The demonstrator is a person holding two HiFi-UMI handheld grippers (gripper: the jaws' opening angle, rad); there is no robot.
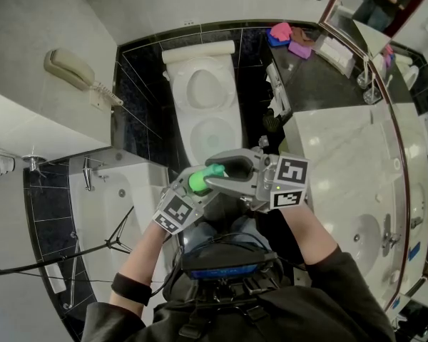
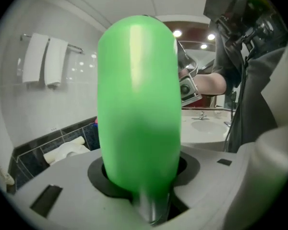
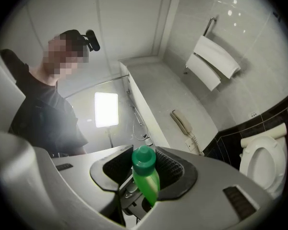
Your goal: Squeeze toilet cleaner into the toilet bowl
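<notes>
Your left gripper point(image 1: 189, 188) had its jaws clamped on the green bottle point(image 1: 202, 179) to steady it. Your right gripper point(image 1: 228, 171) had its jaws closed on the cap point(image 3: 143, 158), presumably for unscrewing. You held the bottle near the toilet bowl point(image 1: 212, 130), not yet tipped over it

The toilet bowl point(image 1: 212, 132) ahead of me lies open, with clear air above it. The way in is narrow: the bathtub point(image 1: 108, 191) rim crowds my left, the surface point(image 1: 342, 155) edge my right. The green bottle point(image 1: 202, 179) fills both pairs of my jaws.
</notes>
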